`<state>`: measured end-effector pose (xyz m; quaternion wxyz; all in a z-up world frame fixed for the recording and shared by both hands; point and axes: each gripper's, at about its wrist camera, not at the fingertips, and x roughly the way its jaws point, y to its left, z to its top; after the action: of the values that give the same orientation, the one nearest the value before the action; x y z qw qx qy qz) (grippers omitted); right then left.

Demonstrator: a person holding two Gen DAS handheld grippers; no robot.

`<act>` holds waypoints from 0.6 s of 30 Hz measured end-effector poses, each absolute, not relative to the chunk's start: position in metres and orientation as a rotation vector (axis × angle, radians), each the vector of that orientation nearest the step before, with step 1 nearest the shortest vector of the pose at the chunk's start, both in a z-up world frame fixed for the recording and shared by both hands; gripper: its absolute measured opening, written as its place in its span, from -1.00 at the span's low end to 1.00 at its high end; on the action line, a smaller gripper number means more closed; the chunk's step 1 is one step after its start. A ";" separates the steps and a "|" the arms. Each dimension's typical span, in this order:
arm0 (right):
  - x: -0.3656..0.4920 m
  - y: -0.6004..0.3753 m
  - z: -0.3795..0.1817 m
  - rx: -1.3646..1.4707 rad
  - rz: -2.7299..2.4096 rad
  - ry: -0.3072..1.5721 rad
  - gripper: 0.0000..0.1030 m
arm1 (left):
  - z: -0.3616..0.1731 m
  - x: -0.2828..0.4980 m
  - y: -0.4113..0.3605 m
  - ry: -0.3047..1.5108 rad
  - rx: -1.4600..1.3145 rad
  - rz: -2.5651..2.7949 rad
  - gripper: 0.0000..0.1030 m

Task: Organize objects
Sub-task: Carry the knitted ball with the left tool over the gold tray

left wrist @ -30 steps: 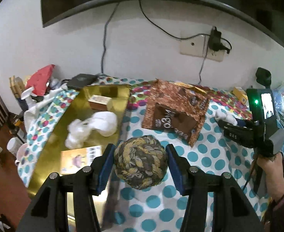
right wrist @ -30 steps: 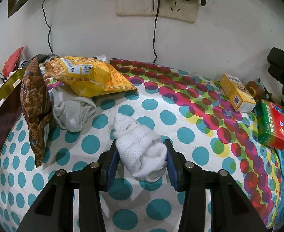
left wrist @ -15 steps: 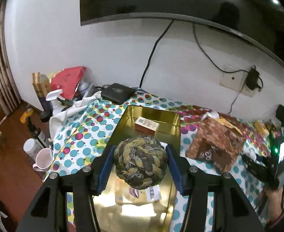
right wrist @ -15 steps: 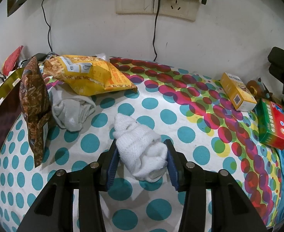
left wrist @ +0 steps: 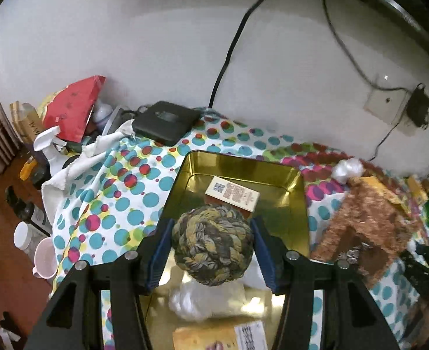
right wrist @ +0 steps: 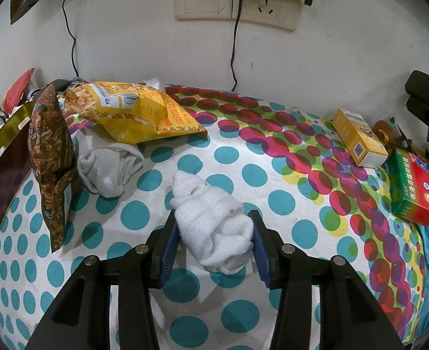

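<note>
My left gripper [left wrist: 213, 246] is shut on a braided yellow-and-grey rope ball [left wrist: 213, 245] and holds it above the open gold tin [left wrist: 243, 163]. In the tin lie a small cream box [left wrist: 232, 194], a white bundle [left wrist: 202, 300] and a flat pack [left wrist: 220, 335]. My right gripper [right wrist: 213, 242] is shut on a rolled white sock [right wrist: 211, 218] that rests on the polka-dot tablecloth [right wrist: 273, 175].
A brown snack bag [right wrist: 52, 157], a yellow snack bag [right wrist: 132, 110] and a second white sock [right wrist: 109, 166] lie left of the right gripper. A yellow box [right wrist: 359, 137] and a green-red box [right wrist: 413, 186] sit at the right. A black device [left wrist: 166, 121] lies behind the tin.
My left gripper has carried the rope ball from the tablecloth beside the tin to above the tin. The right gripper and its sock have stayed in place.
</note>
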<state>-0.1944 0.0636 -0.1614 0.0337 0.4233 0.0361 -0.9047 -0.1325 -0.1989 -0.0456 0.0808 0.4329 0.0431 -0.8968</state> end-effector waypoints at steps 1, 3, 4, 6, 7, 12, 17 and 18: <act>-0.195 0.063 -0.161 1.303 -2.782 0.111 -0.14 | -0.049 -0.138 -0.199 0.126 1.312 -2.684 0.06; -0.195 0.063 -0.162 1.303 -2.783 0.112 -0.14 | -0.058 -0.147 -0.203 0.144 1.343 -2.676 0.06; -0.195 0.062 -0.162 1.304 -2.783 0.112 -0.14 | -0.064 -0.152 -0.205 0.148 1.363 -2.657 0.06; -0.194 0.062 -0.162 1.307 -2.783 0.113 -0.14 | -0.072 -0.158 -0.207 0.136 1.390 -2.643 0.06; -0.195 0.062 -0.162 1.306 -2.783 0.113 -0.14 | -0.077 -0.161 -0.207 0.117 1.396 -2.629 0.06; -0.194 0.060 -0.163 1.313 -2.784 0.123 -0.13 | -0.088 -0.168 -0.210 0.118 1.416 -2.618 0.06; -0.195 0.059 -0.163 1.314 -2.785 0.126 -0.13 | -0.094 -0.173 -0.210 0.102 1.427 -2.602 0.06; -0.195 0.059 -0.163 1.315 -2.784 0.125 -0.13 | -0.095 -0.174 -0.210 0.098 1.432 -2.596 0.06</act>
<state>-0.1949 0.0586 -0.1632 0.0300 0.4266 0.0407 -0.9030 -0.1739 -0.2101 -0.0952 0.0876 0.4809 0.0328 -0.8718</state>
